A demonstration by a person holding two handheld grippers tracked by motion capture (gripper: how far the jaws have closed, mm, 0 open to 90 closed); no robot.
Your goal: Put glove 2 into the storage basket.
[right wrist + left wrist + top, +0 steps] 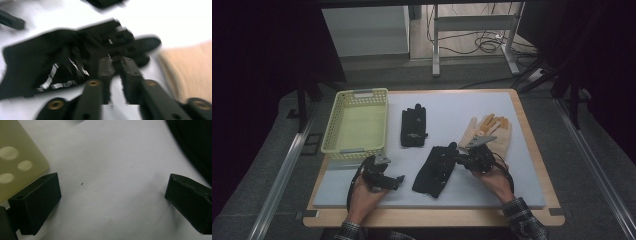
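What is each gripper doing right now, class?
Left gripper: open, holding nothing, over the white mat.
Right gripper: shut on the black glove.

Wooden table, topped by a pale grey mat covering nearly all of it. On the mat lay a yellow perforated basket at far left, a black glove beside it, a second black glove nearer the front, a tan glove at right.
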